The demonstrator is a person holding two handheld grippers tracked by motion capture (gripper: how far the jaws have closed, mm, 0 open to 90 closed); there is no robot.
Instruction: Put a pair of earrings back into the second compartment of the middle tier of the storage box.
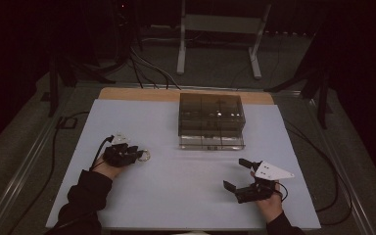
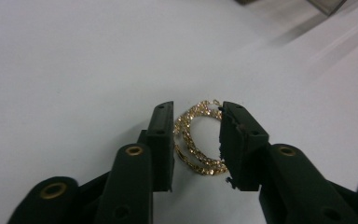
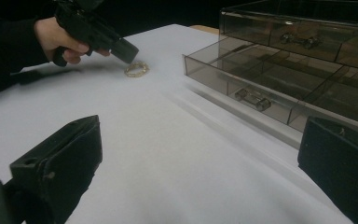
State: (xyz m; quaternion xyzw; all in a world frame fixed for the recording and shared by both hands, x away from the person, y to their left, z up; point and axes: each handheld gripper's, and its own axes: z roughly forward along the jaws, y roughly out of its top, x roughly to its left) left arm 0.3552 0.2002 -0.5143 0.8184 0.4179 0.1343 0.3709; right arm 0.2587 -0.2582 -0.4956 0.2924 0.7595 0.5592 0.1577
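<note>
Straddling a pair of gold rhinestone hoop earrings (image 2: 196, 140) that lie flat on the white surface (image 2: 74, 60), the left hand-held gripper (image 2: 196, 142) has its jaws narrowed on either side, touching them or nearly so. The right hand-held gripper (image 3: 200, 163) rests wide and empty near the smoky acrylic drawer organizer (image 3: 279, 79), its lowest drawer (image 3: 261, 100) pulled out. Thin, low hoops could slip under the pads or separate — one might stay behind if the jaws catch a single ring.
</note>
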